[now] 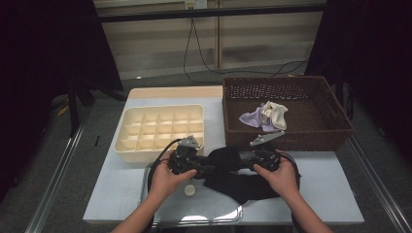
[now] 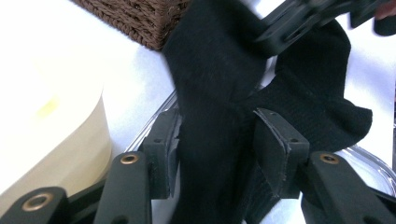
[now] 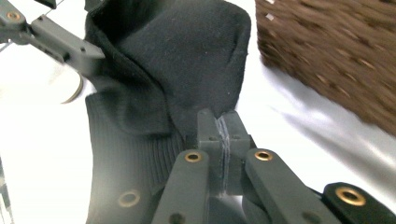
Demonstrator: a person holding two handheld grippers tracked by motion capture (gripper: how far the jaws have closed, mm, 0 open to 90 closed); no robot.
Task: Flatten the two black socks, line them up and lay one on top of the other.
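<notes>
One black sock (image 1: 228,167), two tongs (image 1: 194,165) (image 1: 252,162), one basket (image 1: 286,109).

The black sock (image 2: 210,93) is looking like soft matt knitted cloth, with a ribbed part near the cuff. The gripper jaws are showing matt black plastic with small brass-coloured rivets. The basket (image 1: 311,131) is showing rough brown wicker. The divided box (image 1: 160,128) is appearing as smooth cream plastic. The tray (image 1: 228,216) under the sock is shining like glossy metal. The table top (image 1: 335,189) is looking smooth and pale.
</notes>
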